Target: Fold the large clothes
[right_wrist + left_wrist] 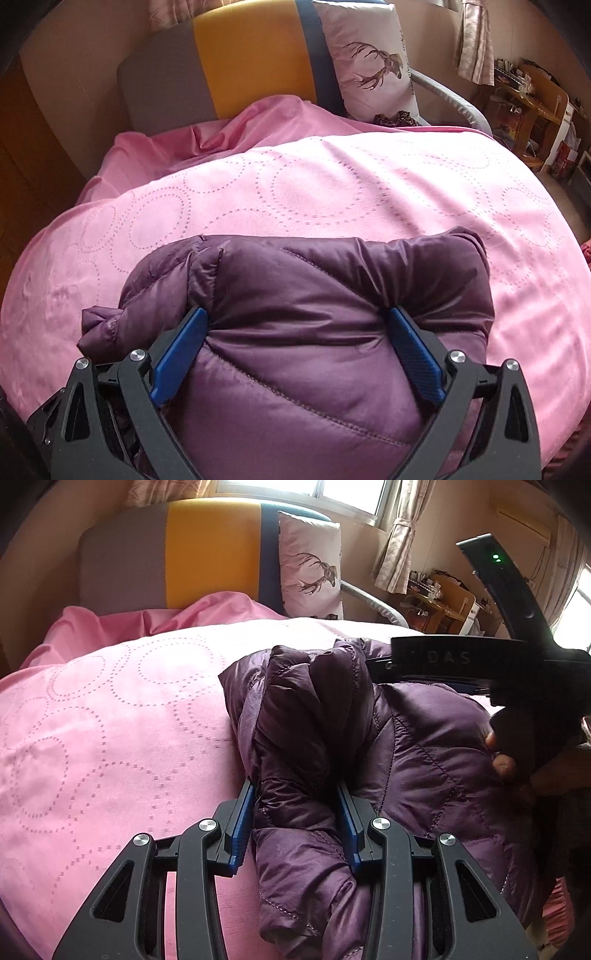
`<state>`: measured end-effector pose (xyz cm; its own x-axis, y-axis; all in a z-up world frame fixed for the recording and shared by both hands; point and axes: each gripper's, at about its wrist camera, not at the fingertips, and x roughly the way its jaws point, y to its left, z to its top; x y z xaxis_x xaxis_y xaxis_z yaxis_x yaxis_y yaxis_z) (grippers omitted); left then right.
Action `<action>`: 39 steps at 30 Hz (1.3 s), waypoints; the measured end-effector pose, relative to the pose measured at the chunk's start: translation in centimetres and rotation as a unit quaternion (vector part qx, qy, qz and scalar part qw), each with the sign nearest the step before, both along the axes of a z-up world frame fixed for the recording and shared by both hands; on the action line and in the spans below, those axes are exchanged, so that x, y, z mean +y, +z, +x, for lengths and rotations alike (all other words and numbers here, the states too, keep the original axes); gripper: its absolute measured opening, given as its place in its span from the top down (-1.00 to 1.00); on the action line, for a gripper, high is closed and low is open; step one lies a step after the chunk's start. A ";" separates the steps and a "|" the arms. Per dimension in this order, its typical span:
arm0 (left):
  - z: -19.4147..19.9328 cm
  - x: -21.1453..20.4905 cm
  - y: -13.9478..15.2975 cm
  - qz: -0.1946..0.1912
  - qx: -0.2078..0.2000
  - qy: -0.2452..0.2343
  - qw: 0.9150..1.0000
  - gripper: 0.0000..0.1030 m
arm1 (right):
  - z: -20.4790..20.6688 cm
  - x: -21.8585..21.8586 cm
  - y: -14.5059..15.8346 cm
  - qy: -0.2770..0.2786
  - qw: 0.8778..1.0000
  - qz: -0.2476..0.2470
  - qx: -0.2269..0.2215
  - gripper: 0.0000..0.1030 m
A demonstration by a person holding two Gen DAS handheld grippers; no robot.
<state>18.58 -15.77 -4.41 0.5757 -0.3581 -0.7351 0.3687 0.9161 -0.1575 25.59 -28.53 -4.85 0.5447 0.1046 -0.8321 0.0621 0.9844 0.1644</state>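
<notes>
1. Purple quilted puffer jacket (332,332) lies bunched on a pink bedspread (332,184), filling the 6 o'clock half of the right wrist view.
2. Left gripper (295,805): jaws partly closed, blue pads (243,823) pinching a thick fold of the jacket (303,738); the fold rises between the pads toward 12 o'clock.
3. Right gripper (295,336): jaws spread wide, blue pads (417,354) straddling a puffy bulge of jacket. Fabric swells between them and touches both pads; cannot tell if they actually press on it.
4. In the left wrist view, the right gripper's black body (491,657) sits at 2 o'clock over the jacket, with the fingers of a hand (498,753) on its handle at 3 o'clock.
5. Behind the bedspread at 12 o'clock: headboard (236,62) with grey, yellow and blue panels; white pillow with a deer print (369,62) leans on it at 1 o'clock.
6. Wooden desk (532,99) with clutter at 2 o'clock, well apart from the jacket.
</notes>
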 end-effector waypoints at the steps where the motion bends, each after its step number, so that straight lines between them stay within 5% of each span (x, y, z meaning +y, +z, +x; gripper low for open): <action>1: 0.1 0.3 -0.4 0.000 0.001 0.004 1.000 0.22 | 0.5 0.3 -0.6 0.004 1.000 -0.008 0.004 -0.94; 5: 0.3 1.0 -0.9 -0.004 0.010 0.013 1.000 0.17 | 0.6 1.3 -0.6 0.006 0.999 -0.032 -0.002 -0.95; 8: -0.6 1.5 0.0 -0.006 0.005 0.013 1.000 0.16 | -2.2 0.4 2.0 -0.003 0.999 -0.004 -0.036 -0.93; 14: -1.8 3.4 1.7 -0.037 0.004 0.049 0.998 -0.40 | -10.7 -2.7 5.9 -0.045 0.992 0.060 -0.097 -0.93; 17: -2.9 3.9 2.5 -0.042 -0.004 0.058 0.997 -0.43 | -14.8 -3.3 6.2 -0.067 0.990 0.072 -0.105 -0.93; 29: -10.7 4.3 5.8 0.004 -0.078 0.075 0.994 -0.92 | -26.0 1.7 6.0 -0.138 0.981 -0.029 -0.135 -0.95; 33: -12.8 4.6 6.0 0.002 -0.084 0.081 0.993 -0.92 | -28.0 3.4 6.2 -0.156 0.976 -0.062 -0.142 -0.96; 39: -15.1 4.4 5.4 0.024 -0.087 0.088 0.992 -0.92 | -29.3 3.9 4.7 -0.171 0.978 -0.043 -0.113 -0.96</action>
<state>3.51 -11.34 0.96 0.7462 -0.2069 -0.6327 0.2195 0.9738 -0.0595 -3.74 -24.61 -0.17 0.7070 -0.1821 -0.6834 0.3624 0.9231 0.1289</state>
